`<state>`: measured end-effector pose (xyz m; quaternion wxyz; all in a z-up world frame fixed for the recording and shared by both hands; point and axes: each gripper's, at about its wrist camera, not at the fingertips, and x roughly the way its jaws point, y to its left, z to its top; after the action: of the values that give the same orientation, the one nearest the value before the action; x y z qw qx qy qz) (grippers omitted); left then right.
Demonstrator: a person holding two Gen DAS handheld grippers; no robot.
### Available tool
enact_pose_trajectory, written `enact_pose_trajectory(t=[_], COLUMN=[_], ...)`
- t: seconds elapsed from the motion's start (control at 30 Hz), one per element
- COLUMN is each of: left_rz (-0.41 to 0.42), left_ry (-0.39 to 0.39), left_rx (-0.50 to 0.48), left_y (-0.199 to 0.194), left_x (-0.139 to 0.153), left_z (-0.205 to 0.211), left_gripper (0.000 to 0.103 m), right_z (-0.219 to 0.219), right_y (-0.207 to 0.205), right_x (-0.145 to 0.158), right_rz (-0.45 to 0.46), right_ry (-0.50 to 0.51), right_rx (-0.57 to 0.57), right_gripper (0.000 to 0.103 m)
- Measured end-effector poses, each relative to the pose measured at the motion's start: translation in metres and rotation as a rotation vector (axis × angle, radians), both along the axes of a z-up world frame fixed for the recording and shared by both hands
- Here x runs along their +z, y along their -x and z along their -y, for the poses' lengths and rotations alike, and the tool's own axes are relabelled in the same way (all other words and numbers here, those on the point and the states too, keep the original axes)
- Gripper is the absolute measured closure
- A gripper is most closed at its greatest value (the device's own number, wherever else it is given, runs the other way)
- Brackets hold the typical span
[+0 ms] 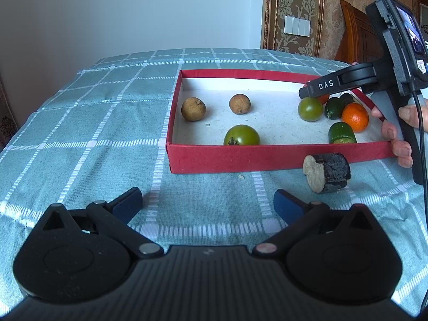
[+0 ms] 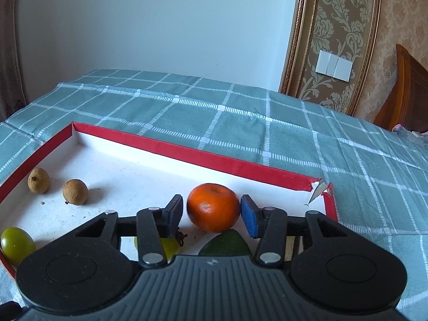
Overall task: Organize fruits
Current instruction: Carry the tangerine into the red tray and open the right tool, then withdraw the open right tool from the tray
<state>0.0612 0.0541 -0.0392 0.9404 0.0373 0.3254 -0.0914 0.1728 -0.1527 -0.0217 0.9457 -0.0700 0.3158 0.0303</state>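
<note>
A red box [image 1: 267, 157] with a white floor holds two brown longans [image 1: 193, 109], two green tomatoes [image 1: 241, 135], green cucumber pieces [image 1: 341, 133] and an orange [image 1: 355, 117]. My right gripper [image 2: 211, 212] is over the box's right part, its jaws open with a small gap on each side of an orange fruit [image 2: 212, 207], which looks slightly blurred. My left gripper [image 1: 208, 204] is open and empty above the cloth in front of the box. A dark cut piece with a pale face [image 1: 326, 172] lies on the cloth outside the box.
A teal checked tablecloth [image 1: 107, 123] covers the table. The box's far right corner [image 2: 319, 187] is torn. A wooden chair back [image 2: 404, 93] and a wall with switches stand behind the table on the right.
</note>
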Motion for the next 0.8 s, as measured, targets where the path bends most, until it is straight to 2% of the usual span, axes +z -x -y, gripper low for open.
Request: enact_pose_trajectory(t=[0.07,0.33,0.47,0.8], left_rz=[0.0,0.0,0.0,0.0], left_ry=[0.0,0.0,0.0,0.0], left_rx=[0.0,0.0,0.0,0.0], left_y=[0.0,0.0,0.0,0.0], left_x=[0.0,0.0,0.0,0.0], left_z=[0.0,0.0,0.0,0.0], left_gripper=[0.0,0.0,0.0,0.0], right_z=[0.0,0.006,0.01,0.02], right_y=[0.002,0.013,0.031,0.074], right_x=[0.001,0.002,0.003,0.009], right_rz=[0.012,0.034,0.068,0.108], right_ry=[0.012,-0.022,-0.032,-0.065], right_rx=[-0.003,-0.006,-0.001,0.007], right_gripper=[0.043,0.042,0.037,0.031])
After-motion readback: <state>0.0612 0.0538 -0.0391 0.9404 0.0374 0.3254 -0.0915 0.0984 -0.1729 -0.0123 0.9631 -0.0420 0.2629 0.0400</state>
